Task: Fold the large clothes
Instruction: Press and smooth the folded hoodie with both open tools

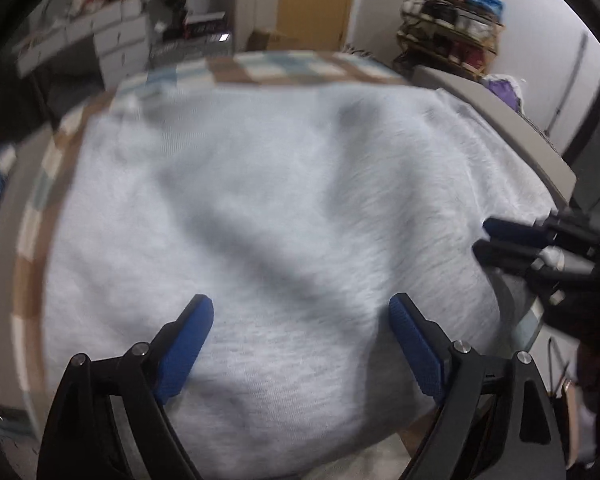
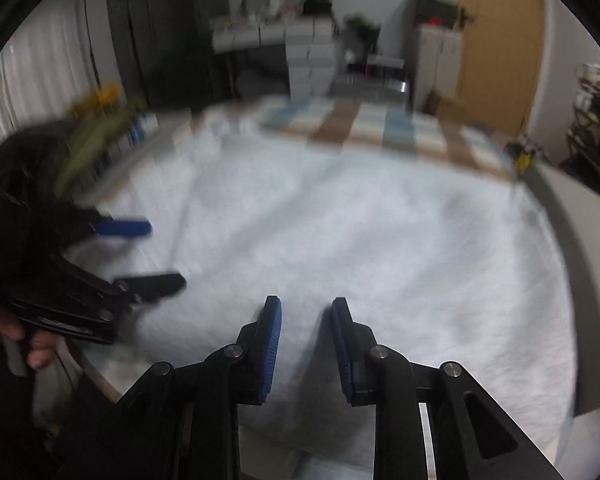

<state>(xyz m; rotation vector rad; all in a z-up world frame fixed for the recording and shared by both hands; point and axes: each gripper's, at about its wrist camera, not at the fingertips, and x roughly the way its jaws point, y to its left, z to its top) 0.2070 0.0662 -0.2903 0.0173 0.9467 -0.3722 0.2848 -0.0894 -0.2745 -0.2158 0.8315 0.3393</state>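
Below left gripper (image 1: pixel 302 308), grey garment (image 1: pixel 260 200), flat

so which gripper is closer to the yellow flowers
Left. The left gripper is at the grey garment's edge, on the side where the yellow flowers stand; the right gripper is further across the garment, away from them.

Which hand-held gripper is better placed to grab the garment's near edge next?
Left, probably. The left hand-held gripper gapes wide over the pale grey garment near its front edge; the right hand-held gripper stands narrower, holding nothing.
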